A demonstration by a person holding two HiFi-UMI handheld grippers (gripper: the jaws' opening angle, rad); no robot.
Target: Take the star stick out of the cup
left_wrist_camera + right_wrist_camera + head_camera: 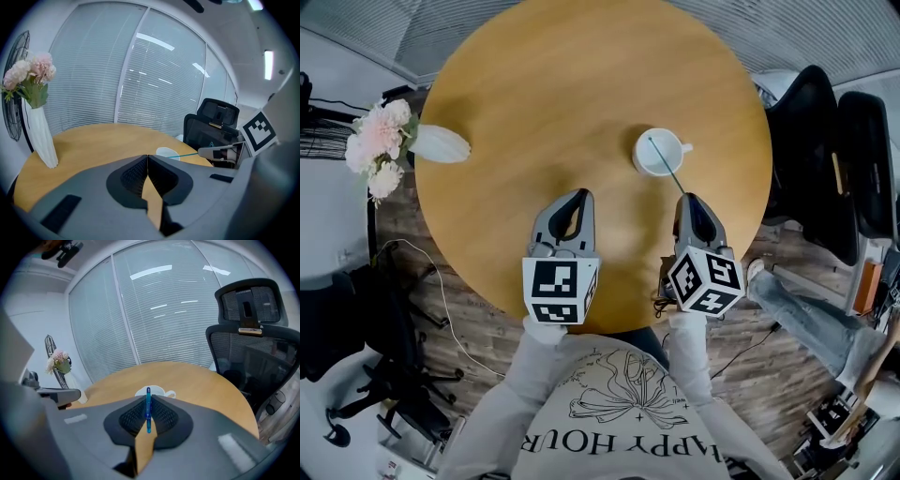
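A white cup (657, 156) with a handle stands on the round wooden table (553, 84), right of its middle. The thin teal star stick (668, 164) slants out of the cup toward me, its far end still inside. My right gripper (685, 197) is shut on the stick's near end just short of the cup; in the right gripper view the blue stick (148, 412) stands pinched between the pads, with the cup (155, 391) right behind. My left gripper (581, 193) hovers to the left, shut with nothing in it. The left gripper view shows the cup (166, 152) and stick (187, 154).
A white vase (441, 143) of pink flowers (380, 141) stands at the table's left edge. Black office chairs (814, 159) stand close to the table's right side. Cables lie on the wood floor (459, 309) near my feet.
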